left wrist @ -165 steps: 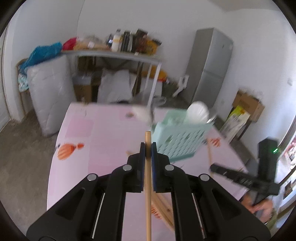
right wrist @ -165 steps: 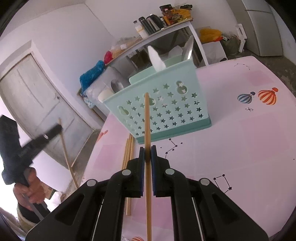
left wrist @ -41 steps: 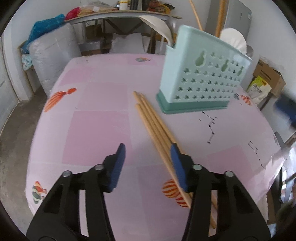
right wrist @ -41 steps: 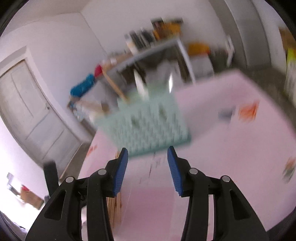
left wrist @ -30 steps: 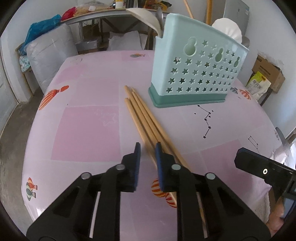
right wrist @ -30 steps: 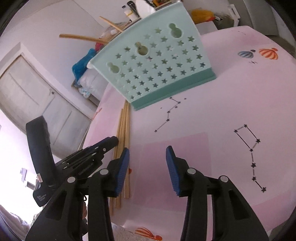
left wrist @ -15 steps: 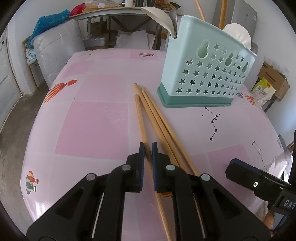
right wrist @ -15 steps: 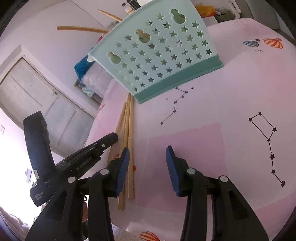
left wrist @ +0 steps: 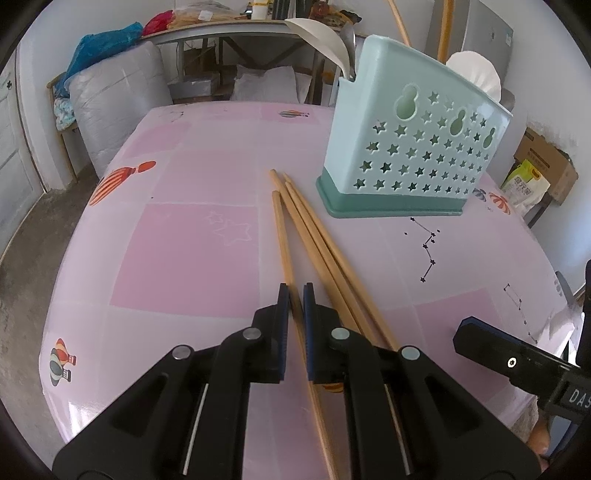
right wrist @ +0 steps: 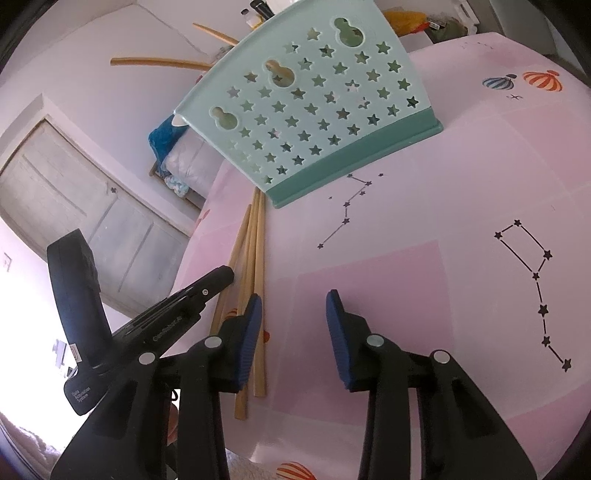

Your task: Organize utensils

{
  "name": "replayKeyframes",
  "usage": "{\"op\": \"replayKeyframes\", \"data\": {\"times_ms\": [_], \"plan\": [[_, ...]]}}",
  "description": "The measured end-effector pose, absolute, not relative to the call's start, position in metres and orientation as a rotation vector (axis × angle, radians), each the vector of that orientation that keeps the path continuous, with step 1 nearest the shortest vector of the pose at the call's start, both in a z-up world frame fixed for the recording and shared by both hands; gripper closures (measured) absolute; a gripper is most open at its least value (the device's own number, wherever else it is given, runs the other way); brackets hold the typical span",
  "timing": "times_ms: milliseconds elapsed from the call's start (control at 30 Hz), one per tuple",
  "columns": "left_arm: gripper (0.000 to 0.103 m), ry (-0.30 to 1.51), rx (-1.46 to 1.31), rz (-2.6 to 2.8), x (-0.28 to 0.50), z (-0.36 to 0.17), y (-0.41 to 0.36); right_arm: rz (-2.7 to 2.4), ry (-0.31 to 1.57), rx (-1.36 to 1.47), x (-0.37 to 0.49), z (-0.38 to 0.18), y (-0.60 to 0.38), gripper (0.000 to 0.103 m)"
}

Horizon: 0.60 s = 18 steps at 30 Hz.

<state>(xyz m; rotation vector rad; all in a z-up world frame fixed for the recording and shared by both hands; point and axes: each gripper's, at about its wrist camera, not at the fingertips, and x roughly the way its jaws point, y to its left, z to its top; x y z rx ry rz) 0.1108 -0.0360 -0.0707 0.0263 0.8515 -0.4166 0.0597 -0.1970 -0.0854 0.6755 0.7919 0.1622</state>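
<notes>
Here, three wooden chopsticks are lying on the pink counter [left wrist: 184,240], just in front of the mint utensil caddy [left wrist: 413,147]. The leftmost chopstick [left wrist: 282,243] is splaying away from the other two chopsticks [left wrist: 325,243], which are lying side by side and touching. Its near part is running between the blue pads of the left gripper [left wrist: 293,295], whose jaws are sitting nearly closed and pinching that stick, while its far tip is pointing toward the caddy's dark green base.

The caddy is standing upright on the counter, its wall punched with star holes. More wooden sticks [left wrist: 445,29] and a white ladle [left wrist: 321,35] are poking out of its top.

The right gripper [right wrist: 293,306] is hovering over bare counter just right of the chopsticks, with its jaws partway open and nothing between them; they have just been narrowing a little. Its left pad is sitting just beside the nearest chopstick.

Beyond the counter, a cluttered shelf [left wrist: 236,29] is standing against the far wall, with a grey bundle [left wrist: 118,99] to its left.
</notes>
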Motion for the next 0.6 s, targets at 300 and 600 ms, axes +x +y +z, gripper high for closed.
{"op": "replayKeyframes", "data": {"times_ms": [300, 600], "plan": [[0.097, 0.866, -0.037, -0.420, 0.113, -0.067, -0.021, 0.165, 0.798, 0.667, 0.058, -0.083, -0.198, 0.068], [0.095, 0.857, 0.019, -0.403, 0.111, -0.068, -0.027, 0.195, 0.818, 0.603, 0.060, -0.079, -0.184, 0.071]]}}
